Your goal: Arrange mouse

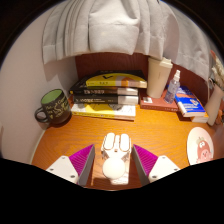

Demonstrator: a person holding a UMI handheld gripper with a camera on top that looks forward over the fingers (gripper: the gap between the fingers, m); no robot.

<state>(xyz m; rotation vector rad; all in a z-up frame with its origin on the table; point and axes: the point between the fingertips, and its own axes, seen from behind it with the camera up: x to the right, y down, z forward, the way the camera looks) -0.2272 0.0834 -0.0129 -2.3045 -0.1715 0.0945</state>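
Observation:
A white computer mouse (114, 155) lies on the wooden desk (155, 132), its buttons pointing away from me. It stands between the two fingers of my gripper (114, 166). The magenta pads (84, 160) flank it on both sides, and a narrow gap shows at each side. The gripper is open around the mouse. The mouse's near end is cut off by the lower border of the view.
A dark green mug (52, 106) stands at the far left. A stack of books (105, 92) lies beyond the mouse. A tall cup (160, 76), a small bottle (175, 82) and a blue box (190, 103) stand at the back right. A white plate (203, 147) lies on the right.

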